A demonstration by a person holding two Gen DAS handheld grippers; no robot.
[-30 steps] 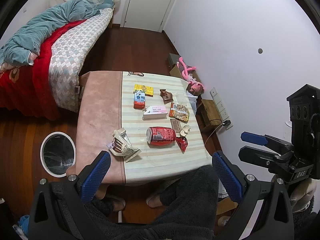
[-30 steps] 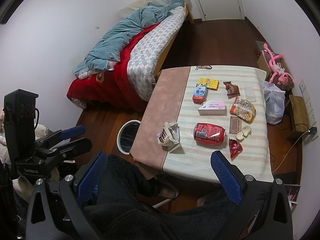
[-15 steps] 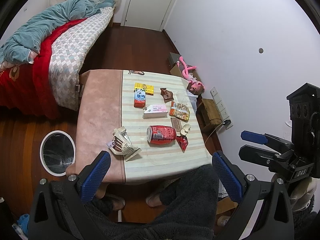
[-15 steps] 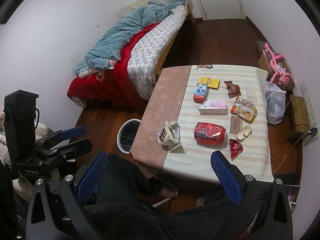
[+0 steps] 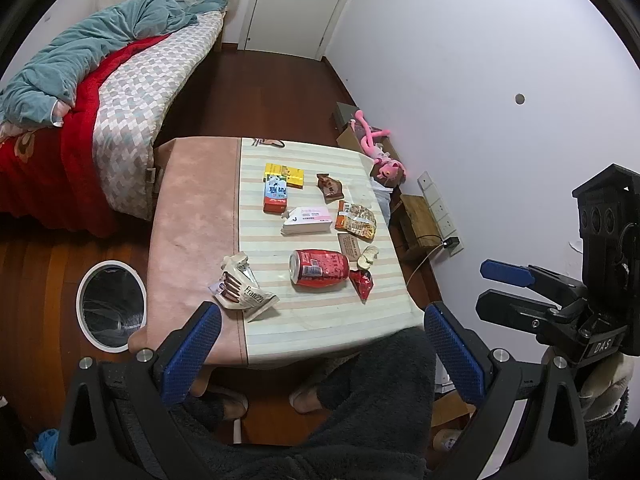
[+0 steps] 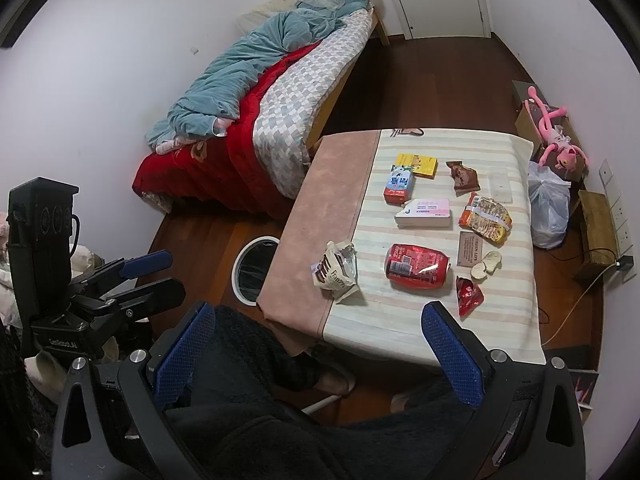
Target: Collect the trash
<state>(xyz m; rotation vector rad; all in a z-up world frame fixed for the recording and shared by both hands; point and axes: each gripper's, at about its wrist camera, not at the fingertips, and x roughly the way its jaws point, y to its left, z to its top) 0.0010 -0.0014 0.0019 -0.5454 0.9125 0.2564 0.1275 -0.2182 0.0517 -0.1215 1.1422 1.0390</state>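
Note:
Trash lies on the table (image 5: 192, 208): a crumpled Franzzi wrapper (image 5: 242, 288) (image 6: 336, 270), a crushed red can (image 5: 319, 269) (image 6: 418, 266), a small red wrapper (image 5: 362, 282), an orange snack bag (image 5: 357, 220), a brown wrapper (image 5: 329, 186), a milk carton (image 5: 275, 196), a yellow box (image 5: 285, 174) and a white-pink box (image 5: 307, 220). A white-rimmed bin (image 5: 111, 305) (image 6: 256, 268) stands on the floor left of the table. My left gripper (image 5: 320, 340) is open and empty, high above the near table edge. My right gripper (image 6: 316, 348) is open and empty, likewise held high.
A bed (image 5: 100, 100) with a teal blanket stands at the left. A pink plush toy (image 5: 376, 148), a white plastic bag (image 6: 550, 208) and a wooden box (image 5: 418, 220) sit along the right wall. The person's dark-clad legs (image 5: 360, 400) are below the grippers.
Both views have shifted very slightly; the table and trash have not moved. Both grippers stay open.

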